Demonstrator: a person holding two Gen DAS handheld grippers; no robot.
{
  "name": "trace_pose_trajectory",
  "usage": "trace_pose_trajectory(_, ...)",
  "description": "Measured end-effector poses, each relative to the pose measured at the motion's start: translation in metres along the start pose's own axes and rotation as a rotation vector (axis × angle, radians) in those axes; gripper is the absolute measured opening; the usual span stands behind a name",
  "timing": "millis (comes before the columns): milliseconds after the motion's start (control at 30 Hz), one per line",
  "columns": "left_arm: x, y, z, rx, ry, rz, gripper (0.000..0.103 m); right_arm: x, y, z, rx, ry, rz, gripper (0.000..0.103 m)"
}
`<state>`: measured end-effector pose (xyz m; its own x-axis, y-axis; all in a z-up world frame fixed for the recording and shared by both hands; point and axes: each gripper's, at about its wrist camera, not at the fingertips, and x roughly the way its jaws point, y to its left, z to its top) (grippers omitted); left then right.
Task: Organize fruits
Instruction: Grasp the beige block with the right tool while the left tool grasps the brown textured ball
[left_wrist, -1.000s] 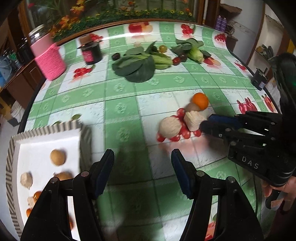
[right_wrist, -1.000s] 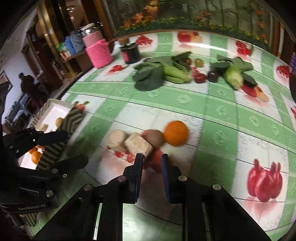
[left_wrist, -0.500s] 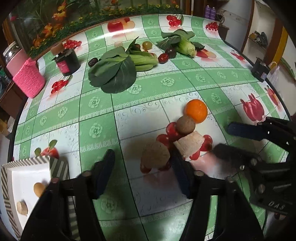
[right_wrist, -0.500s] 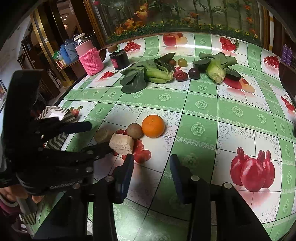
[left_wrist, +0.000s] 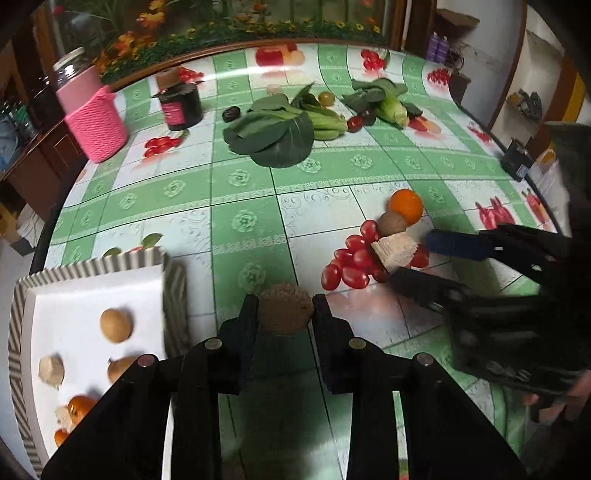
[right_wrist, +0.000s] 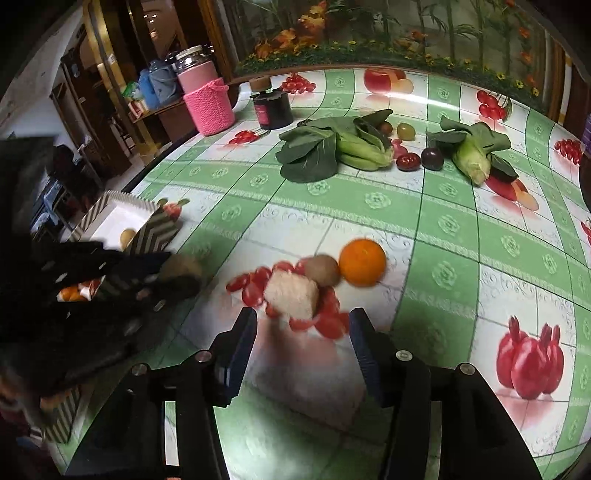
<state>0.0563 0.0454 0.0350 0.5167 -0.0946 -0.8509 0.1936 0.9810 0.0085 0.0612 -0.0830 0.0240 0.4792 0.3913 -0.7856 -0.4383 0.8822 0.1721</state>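
Brightness: moderate indoor light on the tablecloth (left_wrist: 236, 192); corners and surrounding room dim.
Light source: from above and behind the far edge, judging by the reflections.
Glare: white sheen on the glossy cloth along the far edge in both views, washing out the printed apple (right_wrist: 384, 79).
Shadows: soft and short under the orange (right_wrist: 362, 263); a dark patch lies under the left gripper (left_wrist: 284, 314).
Blur: the white tray (left_wrist: 92, 295) edge smears in the left view; the pale cut block (right_wrist: 291, 293) and cherry tomatoes (right_wrist: 255, 288) smear in the right view.
Distortion: strong fisheye; table edge bows, black vignette fills the corners.
Focus: the bok choy (left_wrist: 273, 136) is fairly crisp.
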Motion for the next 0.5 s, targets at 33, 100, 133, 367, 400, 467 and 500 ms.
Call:
trace_pose_trajectory(33,-0.003,0.001,-0.001,-0.002,-0.006,-0.003,0.026,0.004,0.003,0.002,0.006,0.001,0.009,0.054)
trace_pose_trajectory(100,-0.007,0.002,-0.004,-0.003,-0.015,0.004,0.026,0.011,0.007,0.002,0.002,-0.001,-0.012,0.052)
trace_pose_trajectory(133,-0.009,0.002,-0.004,-0.004,-0.017,0.005,0.026,0.012,0.011,0.002,-0.009,-0.017,-0.039,0.051)
trace_pose_trajectory(367,-0.024,0.007,-0.015,-0.018,-0.032,-0.013,0.026,-0.004,0.008,-0.007,0.026,-0.034,-0.041,0.034)
trace_pose_trajectory(400,-0.026,0.006,-0.017,-0.018,-0.036,-0.014,0.026,-0.01,0.008,-0.009,0.031,-0.042,-0.036,0.034)
trace_pose_trajectory(467,-0.032,0.006,-0.022,-0.021,-0.047,-0.014,0.026,-0.022,0.011,-0.015,0.037,-0.059,-0.022,0.034)
trace_pose_trajectory(500,-0.035,0.006,-0.025,-0.024,-0.05,-0.016,0.026,-0.029,0.013,-0.018,0.042,-0.069,-0.017,0.034)
